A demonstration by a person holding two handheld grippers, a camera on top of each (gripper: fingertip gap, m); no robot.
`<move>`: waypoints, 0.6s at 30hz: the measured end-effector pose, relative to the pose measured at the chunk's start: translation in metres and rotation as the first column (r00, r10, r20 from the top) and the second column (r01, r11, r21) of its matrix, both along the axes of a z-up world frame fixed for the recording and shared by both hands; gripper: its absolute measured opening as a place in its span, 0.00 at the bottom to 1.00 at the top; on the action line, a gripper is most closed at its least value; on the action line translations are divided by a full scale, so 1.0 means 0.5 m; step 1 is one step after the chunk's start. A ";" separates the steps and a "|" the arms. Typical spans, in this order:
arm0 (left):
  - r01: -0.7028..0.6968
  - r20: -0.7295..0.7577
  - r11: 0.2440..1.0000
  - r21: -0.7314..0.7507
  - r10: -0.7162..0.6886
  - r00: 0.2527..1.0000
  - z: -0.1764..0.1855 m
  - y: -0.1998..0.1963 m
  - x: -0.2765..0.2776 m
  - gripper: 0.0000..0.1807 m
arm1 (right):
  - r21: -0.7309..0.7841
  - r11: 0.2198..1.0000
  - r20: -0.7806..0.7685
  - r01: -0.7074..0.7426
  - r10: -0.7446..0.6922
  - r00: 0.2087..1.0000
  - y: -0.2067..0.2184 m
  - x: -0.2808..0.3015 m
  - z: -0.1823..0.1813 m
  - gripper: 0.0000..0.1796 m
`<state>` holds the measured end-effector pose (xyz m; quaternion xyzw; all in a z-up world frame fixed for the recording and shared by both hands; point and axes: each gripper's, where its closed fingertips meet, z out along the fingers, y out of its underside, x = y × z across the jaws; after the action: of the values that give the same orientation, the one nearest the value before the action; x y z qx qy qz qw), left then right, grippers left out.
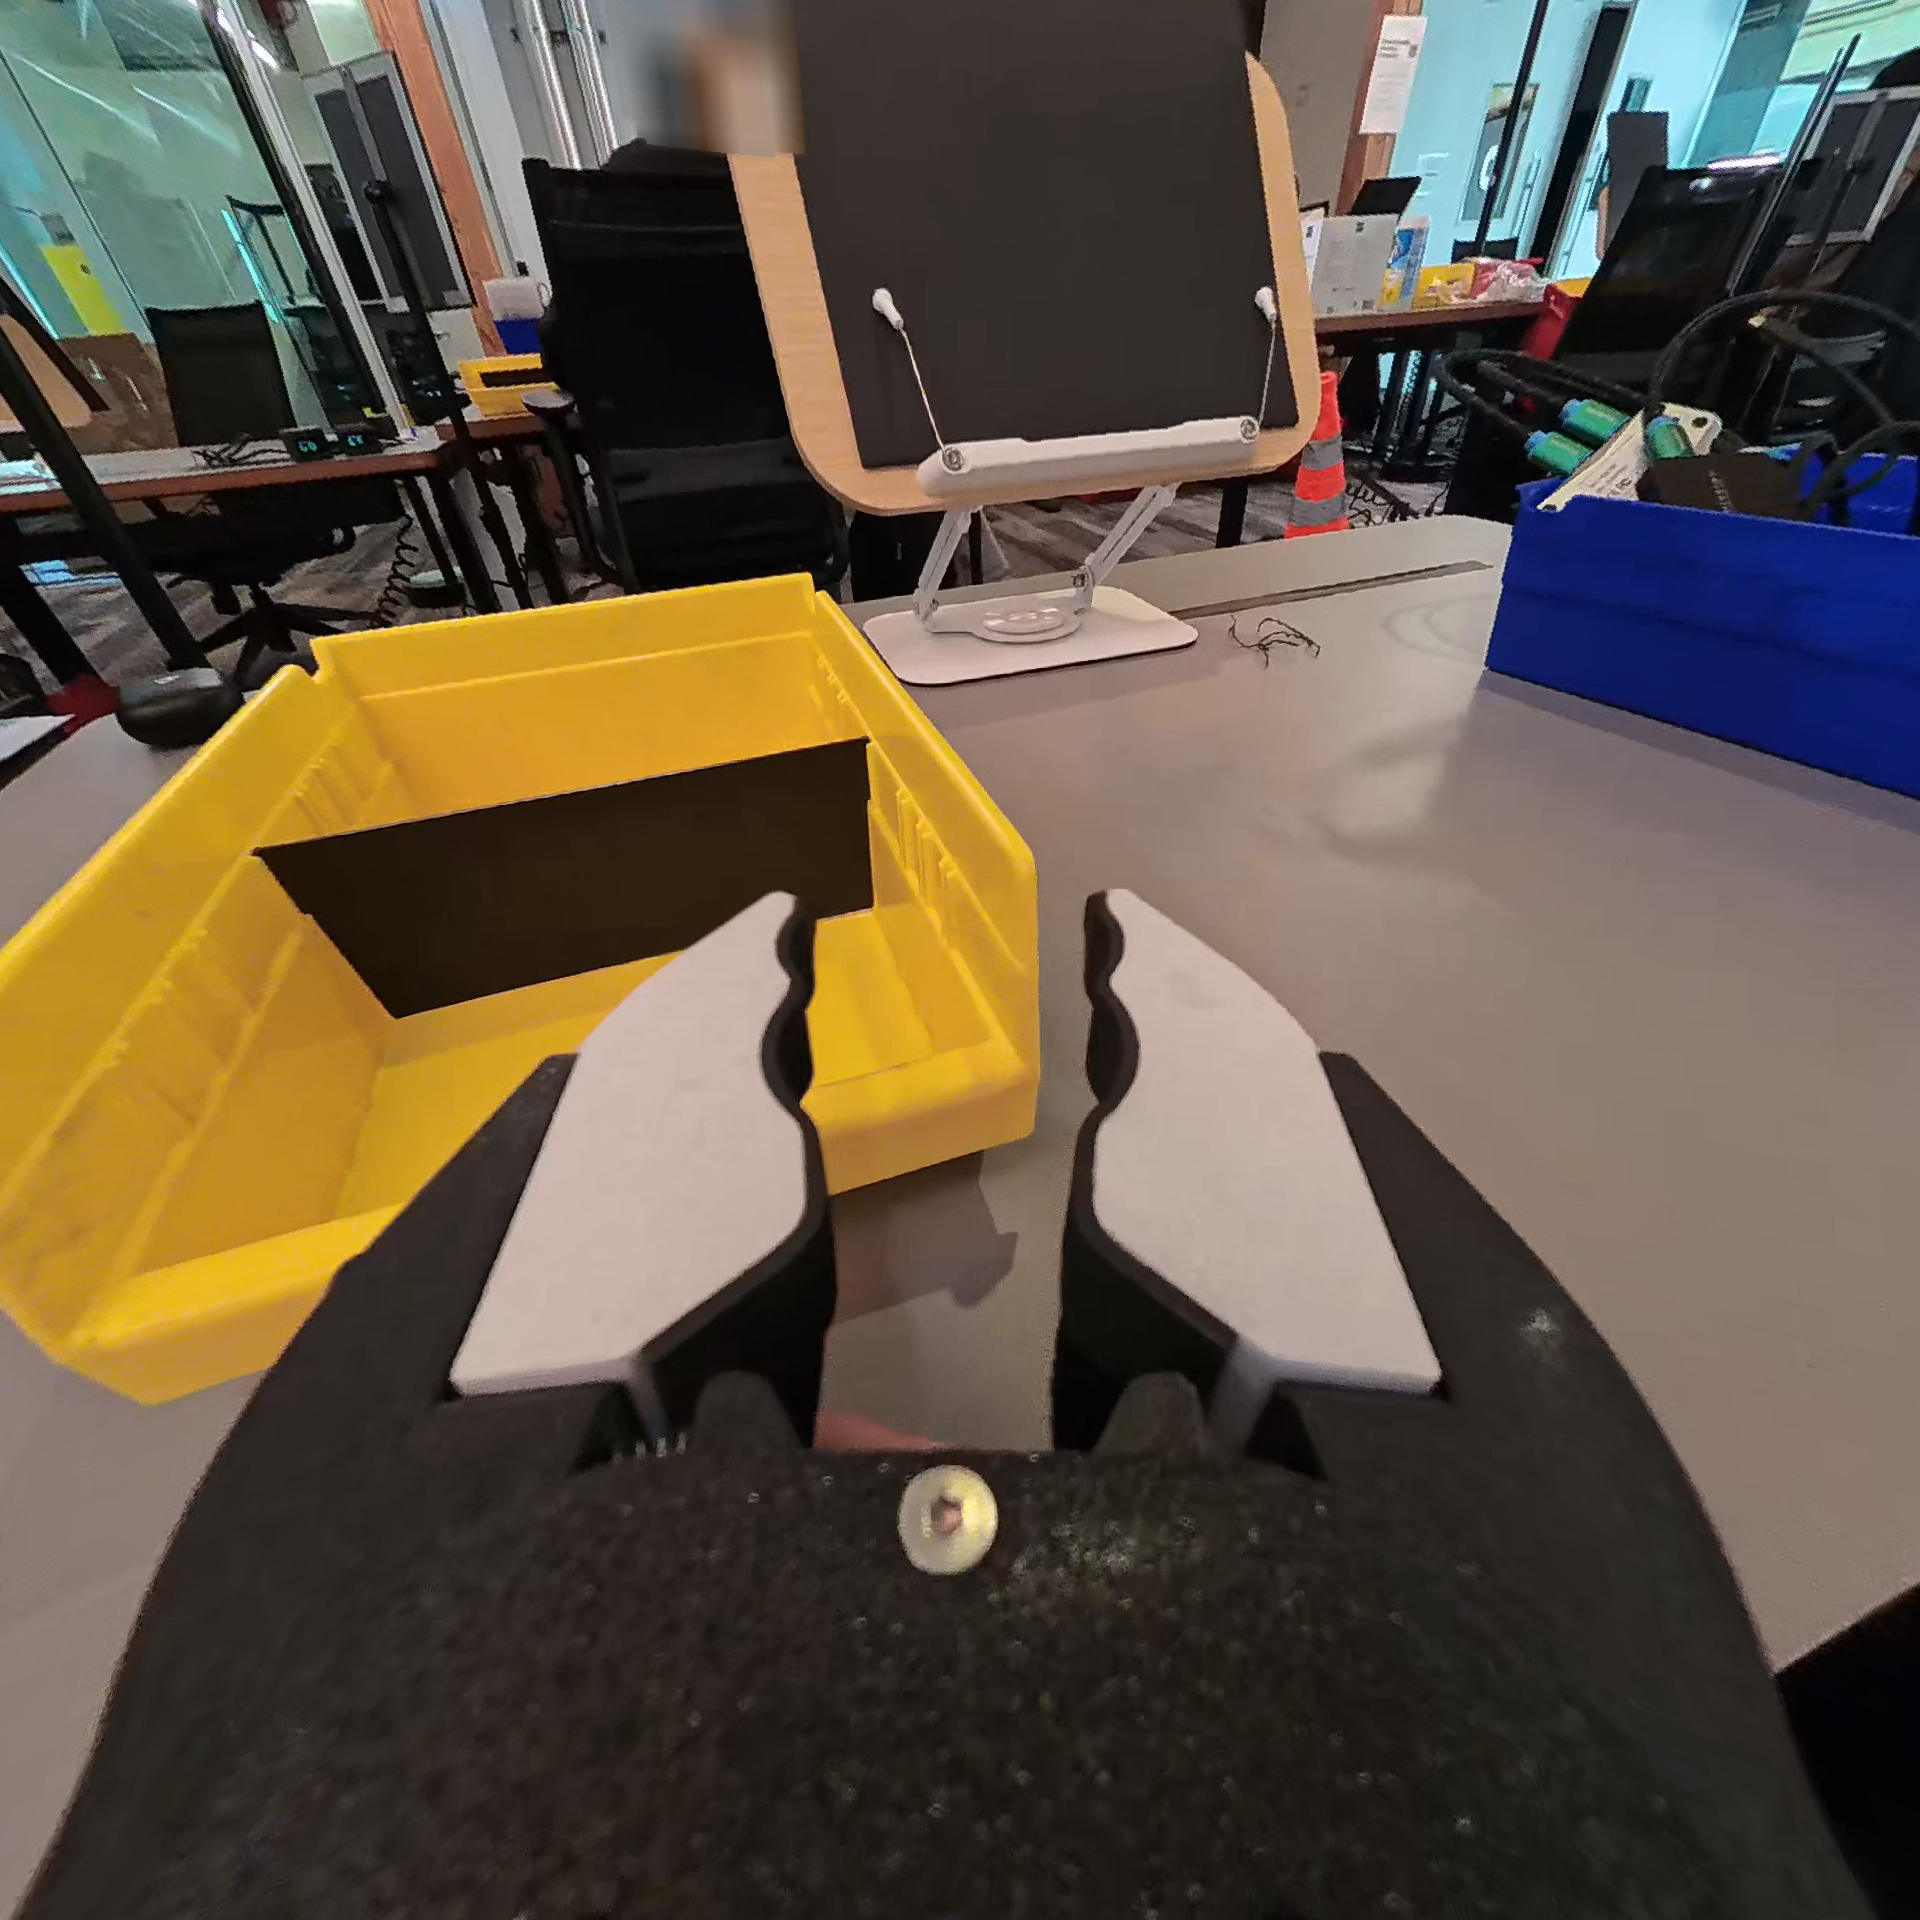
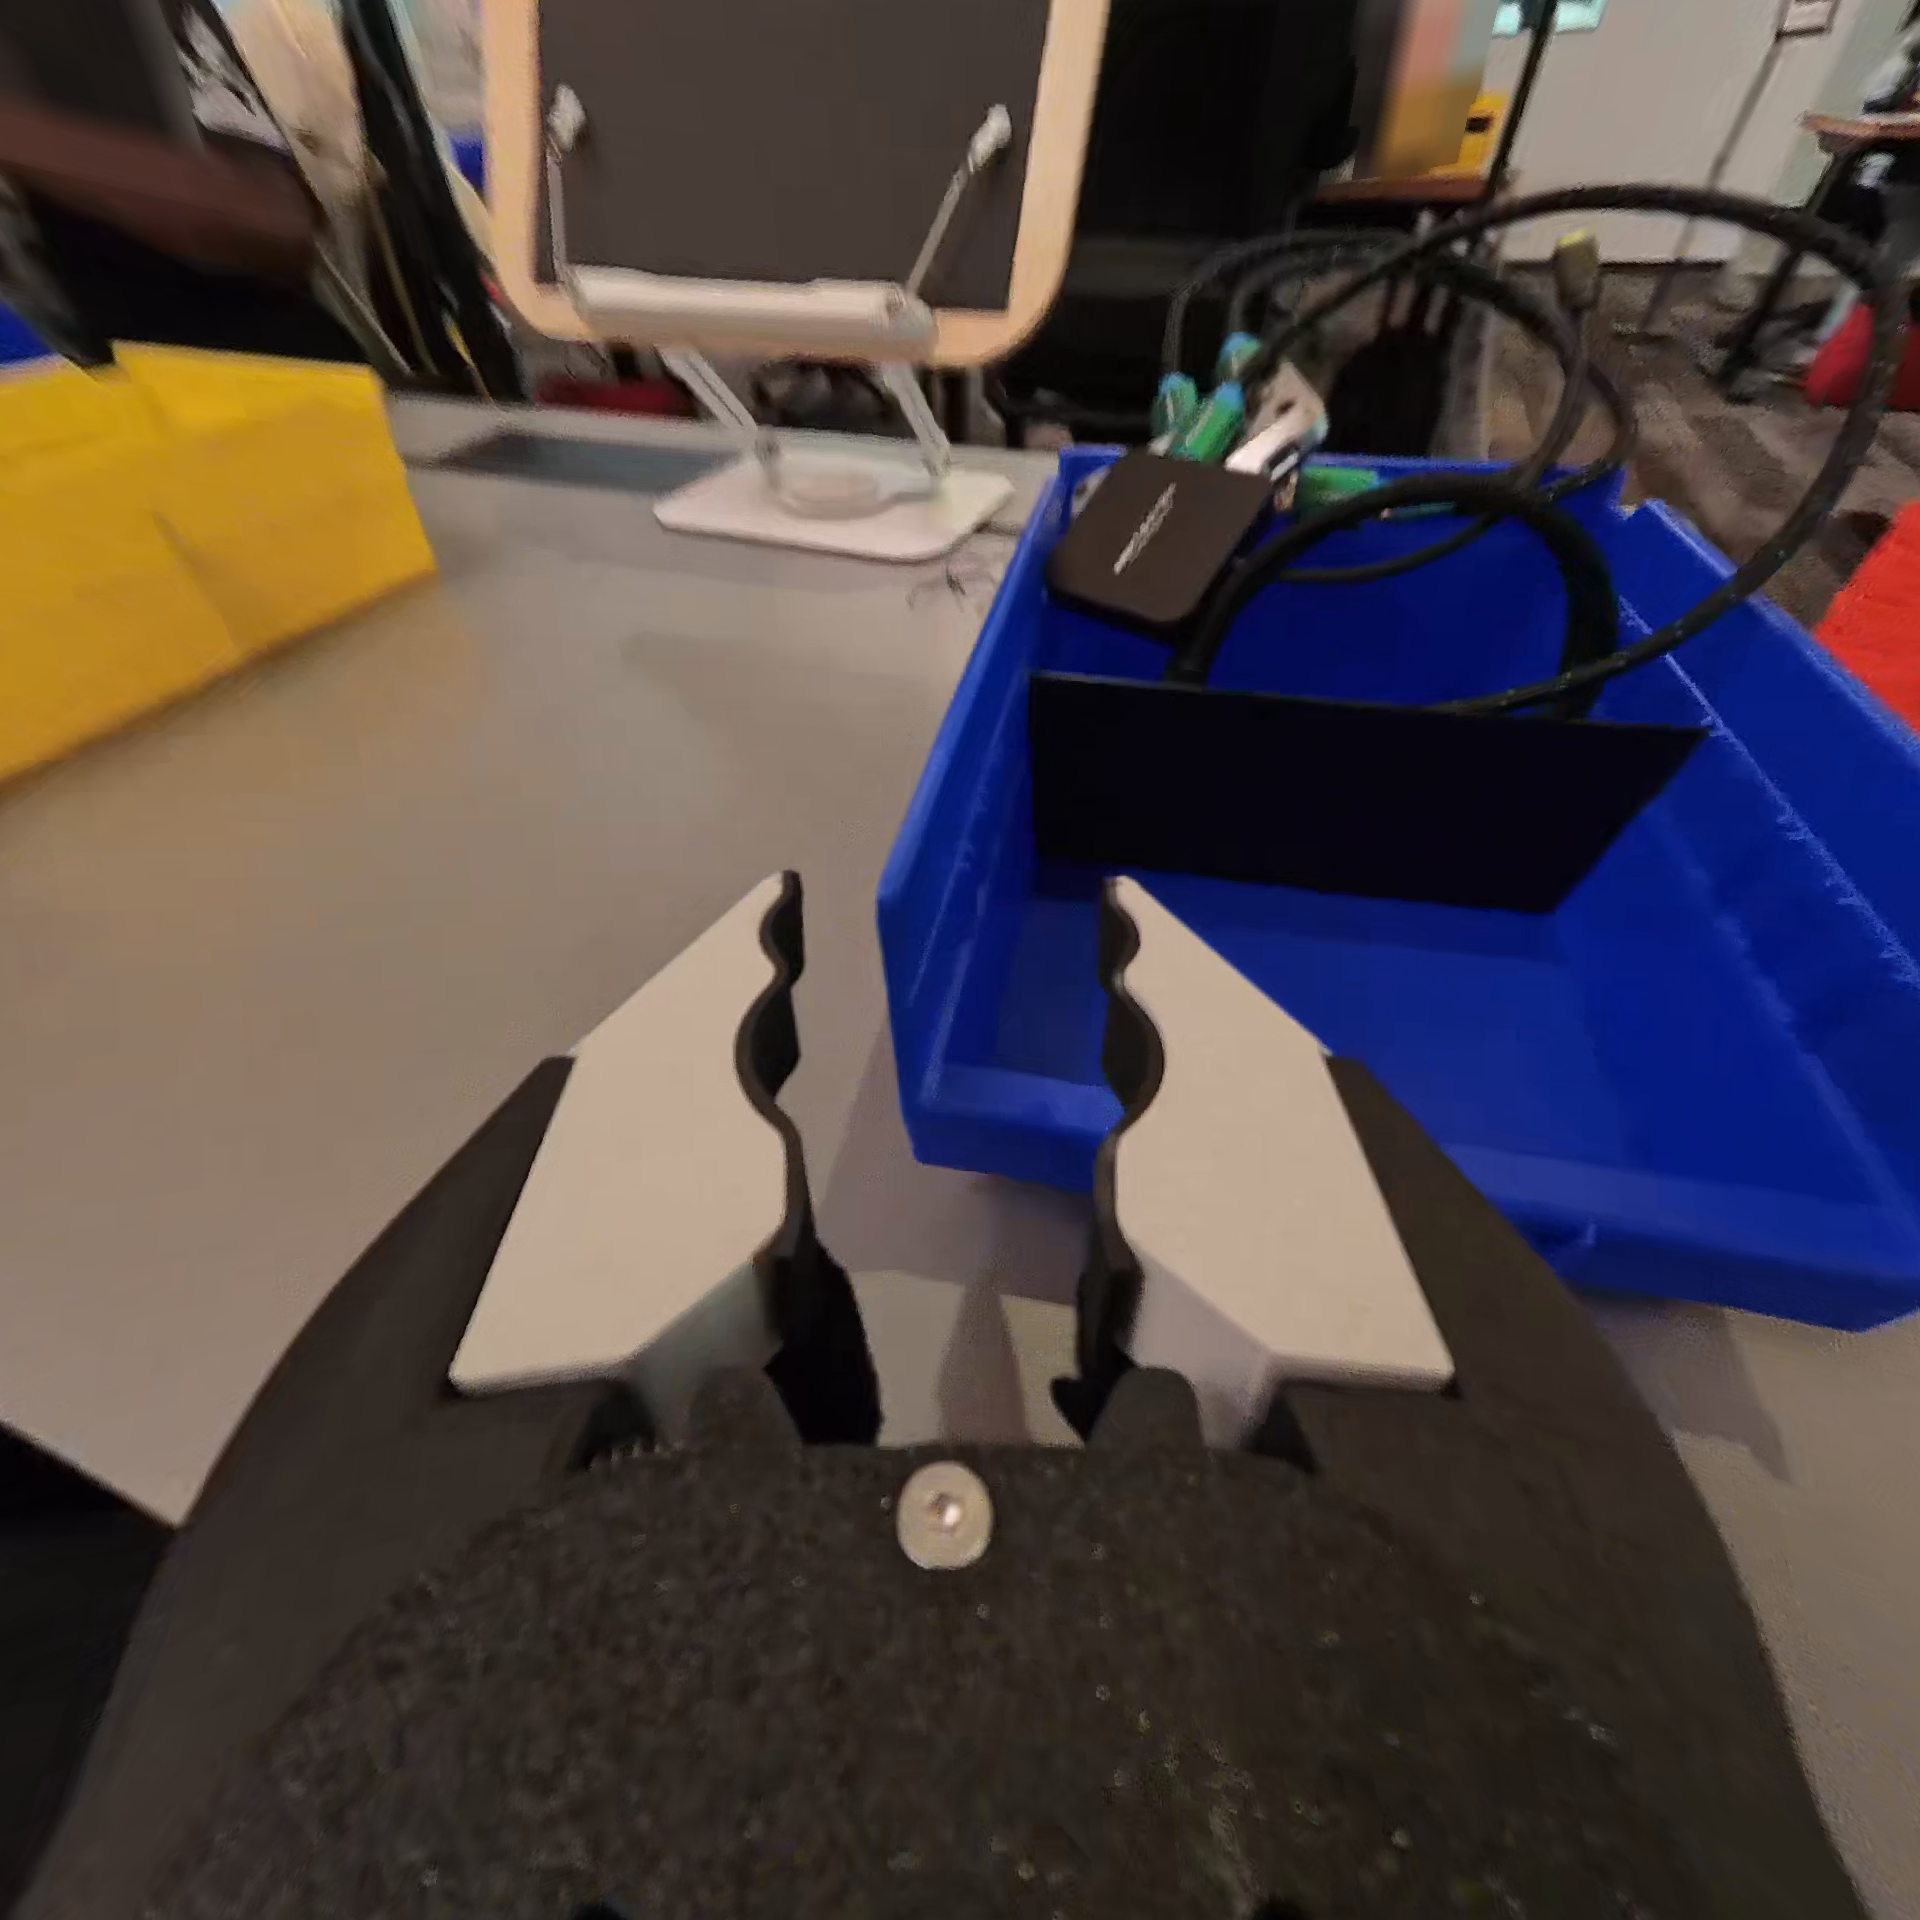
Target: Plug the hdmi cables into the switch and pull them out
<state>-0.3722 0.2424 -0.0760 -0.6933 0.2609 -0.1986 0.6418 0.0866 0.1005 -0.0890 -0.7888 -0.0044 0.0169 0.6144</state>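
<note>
A flat black HDMI switch point(image 2: 1153, 540) lies tilted in the far half of a blue bin point(image 2: 1621, 1174), behind a black divider point(image 2: 1340, 790). Black HDMI cables point(image 2: 1538, 582) with green-capped plugs point(image 2: 1205, 416) coil up out of that far half. The bin also shows at the right in the left wrist view point(image 1: 1704, 644), with the cables point(image 1: 1538, 384) on top. My right gripper point(image 2: 951, 904) is open and empty above the bin's near left corner. My left gripper point(image 1: 940, 925) is open and empty above the near right corner of a yellow bin point(image 1: 935, 1091).
The yellow bin has a black divider point(image 1: 582, 873) and looks empty; it shows at the far left in the right wrist view point(image 2: 187, 582). A tilted board on a white stand point(image 1: 1039, 623) is at the table's far edge. The grey table point(image 1: 1403, 987) lies between the bins. There is about 50 cm between the tips of the two grippers. About 20 cm separates my right fingertips from the flat black HDMI switch point(image 2: 1153, 540).
</note>
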 end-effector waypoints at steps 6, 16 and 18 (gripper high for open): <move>-0.041 -0.049 0.999 -0.019 0.040 0.998 -0.013 -0.006 -0.009 0.34 | -0.155 0.987 0.115 0.037 -0.019 0.993 0.044 -0.047 -0.061 0.27; 0.048 -0.123 0.998 -0.034 -0.052 0.991 -0.034 -0.058 0.063 0.44 | -0.151 0.976 0.066 -0.154 0.165 0.984 0.055 -0.250 -0.030 0.24; 0.129 -0.089 0.990 -0.063 -0.135 0.987 -0.032 -0.098 0.116 0.40 | -0.073 0.991 0.110 -0.109 0.117 0.987 0.044 -0.257 0.022 0.25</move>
<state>-0.3144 0.1934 -0.0920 -0.7009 0.3302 -0.2154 0.5944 -0.0417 0.1225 -0.0778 -0.8071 -0.0837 0.0070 0.5844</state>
